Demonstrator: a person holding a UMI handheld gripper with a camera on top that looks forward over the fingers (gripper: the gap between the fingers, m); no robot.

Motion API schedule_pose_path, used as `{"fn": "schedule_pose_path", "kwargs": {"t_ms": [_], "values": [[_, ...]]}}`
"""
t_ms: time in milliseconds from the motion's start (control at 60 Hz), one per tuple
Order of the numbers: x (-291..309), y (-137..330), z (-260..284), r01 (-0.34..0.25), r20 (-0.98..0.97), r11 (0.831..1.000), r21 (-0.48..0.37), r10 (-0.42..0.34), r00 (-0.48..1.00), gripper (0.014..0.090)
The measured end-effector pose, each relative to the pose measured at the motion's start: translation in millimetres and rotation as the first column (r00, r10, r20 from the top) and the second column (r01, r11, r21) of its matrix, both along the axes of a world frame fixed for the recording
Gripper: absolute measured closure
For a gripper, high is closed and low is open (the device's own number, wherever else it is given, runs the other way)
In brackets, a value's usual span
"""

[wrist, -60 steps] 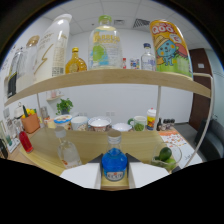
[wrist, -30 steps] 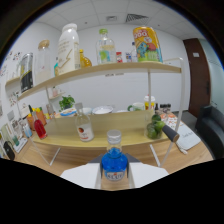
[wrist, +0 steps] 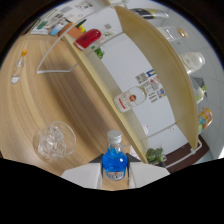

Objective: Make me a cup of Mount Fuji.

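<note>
The jaws of the gripper [wrist: 116,172] are clenched on the blue syrup bottle [wrist: 115,161], which is tipped over the wooden desk [wrist: 45,105], cap pointing toward the shelf [wrist: 150,65]. The ice-filled glass [wrist: 54,140] stands on the desk just beside the bottle. The pouring step appears in hand; next, bring the cap over the glass rim.

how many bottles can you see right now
2 clear ones: a blue-liquid bottle held between the gripper fingers, and a red-labelled clear bottle on the lower shelf. Other shelf containers are too unclear to count.
</note>
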State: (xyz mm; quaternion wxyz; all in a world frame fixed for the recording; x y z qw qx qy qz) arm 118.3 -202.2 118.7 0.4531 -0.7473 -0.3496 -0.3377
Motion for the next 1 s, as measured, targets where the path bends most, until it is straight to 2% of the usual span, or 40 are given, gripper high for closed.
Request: {"fn": "schedule_pose_path", "kwargs": {"t_ms": [133, 250, 417, 567, 650, 733, 817, 917, 1000], "values": [[-2.4, 3.1, -0.2, -0.107, 0.335, 0.993, -0.042, 0.115, 0.935, 0.0686], [-10.0, 8.5, 0.8, -0.21, 0.592, 0.972, -0.102, 0.229, 0.773, 0.0685], [-8.6, 11.3, -4.7, -0.216, 0.718, 0.962, -0.165, 0.268, 0.642, 0.0687], [-13.1, 10.7, 2.4, -0.228, 0.682, 0.962, -0.147, 0.266, 0.682, 0.0684], [-15.5, 8.0, 14.4, -0.231, 0.584, 0.968, -0.097, 0.243, 0.774, 0.0684], [-16.4, 2.6, 36.4, -0.225, 0.372, 0.974, -0.011, 0.213, 0.903, 0.0686], [-7.7, -1.5, 60.7, -0.157, 0.108, 0.984, 0.089, 0.147, 0.983, 0.068], [1.7, -6.6, 81.1, -0.099, -0.229, 0.983, 0.158, 0.134, 0.964, 0.068], [19.6, -12.6, 79.1, -0.047, -0.447, 0.986, 0.162, 0.115, 0.887, 0.0679]]}}
